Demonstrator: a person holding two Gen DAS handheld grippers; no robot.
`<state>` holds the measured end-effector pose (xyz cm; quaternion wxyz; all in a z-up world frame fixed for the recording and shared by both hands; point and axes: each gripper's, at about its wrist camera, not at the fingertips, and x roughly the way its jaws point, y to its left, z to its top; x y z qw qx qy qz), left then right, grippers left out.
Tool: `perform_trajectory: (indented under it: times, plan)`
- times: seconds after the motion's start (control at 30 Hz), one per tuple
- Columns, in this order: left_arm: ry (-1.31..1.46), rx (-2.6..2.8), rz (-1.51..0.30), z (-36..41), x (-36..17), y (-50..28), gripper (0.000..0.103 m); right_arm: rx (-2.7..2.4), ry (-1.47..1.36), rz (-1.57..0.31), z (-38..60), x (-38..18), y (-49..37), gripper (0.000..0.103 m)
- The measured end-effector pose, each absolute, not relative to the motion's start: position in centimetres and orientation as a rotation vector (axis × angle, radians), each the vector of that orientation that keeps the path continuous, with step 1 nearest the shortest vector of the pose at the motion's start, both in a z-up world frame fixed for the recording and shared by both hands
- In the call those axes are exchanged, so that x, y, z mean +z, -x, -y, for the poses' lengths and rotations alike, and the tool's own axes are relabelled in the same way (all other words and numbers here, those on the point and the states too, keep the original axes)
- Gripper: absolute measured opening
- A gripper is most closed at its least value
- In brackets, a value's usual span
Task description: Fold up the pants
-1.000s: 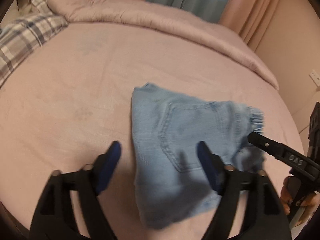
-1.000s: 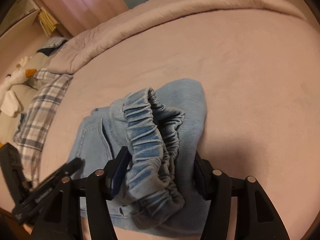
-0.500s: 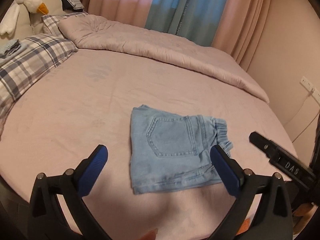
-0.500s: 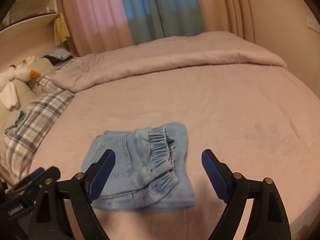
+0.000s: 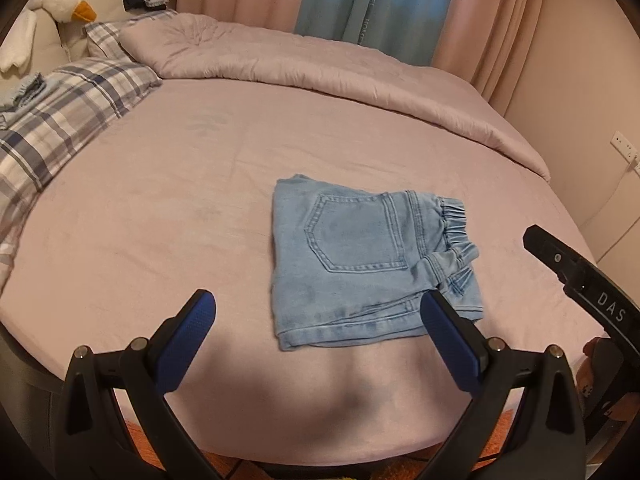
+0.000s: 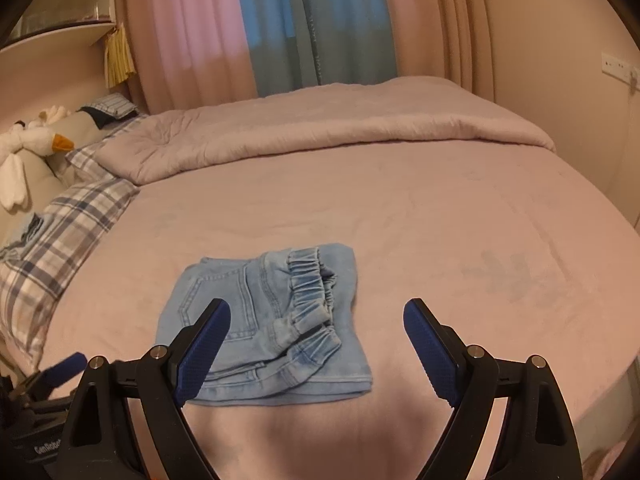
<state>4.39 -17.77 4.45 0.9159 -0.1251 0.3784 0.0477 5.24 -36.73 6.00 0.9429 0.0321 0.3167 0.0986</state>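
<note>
Nearest, left claw (image 5: 318, 330) and right claw (image 6: 316, 338), both spread wide and empty, held clear above the bed (image 5: 140, 208) since the fold looks complete; beyond, pants (image 5: 368, 256) lie as a compact denim square near the bed's front edge

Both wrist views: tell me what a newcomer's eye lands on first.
The folded light-blue jeans lie alone mid-bed on the pink sheet, back pocket up, elastic cuffs bunched along one side. At the head end sit a plaid pillow and a white stuffed goose.
</note>
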Motion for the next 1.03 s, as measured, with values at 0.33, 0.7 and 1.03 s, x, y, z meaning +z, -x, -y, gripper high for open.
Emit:
perform_trajectory:
  times: [0.33, 0.7, 1.03]
  plan:
    - [0.255, 0.133, -0.769, 17.1, 5.0, -3.6, 0.102, 0.144, 0.013, -0.641, 35.6, 5.9, -4.9, 0.088]
    - [0.276, 0.138, -0.735, 16.6, 5.6, -2.7, 0.102, 0.148, 0.018, -0.643, 35.1, 5.8, -4.5, 0.088]
    - [0.286, 0.140, -0.710, 16.2, 6.3, -2.3, 0.102, 0.140, 0.019, -0.649, 35.1, 5.7, -4.5, 0.088]
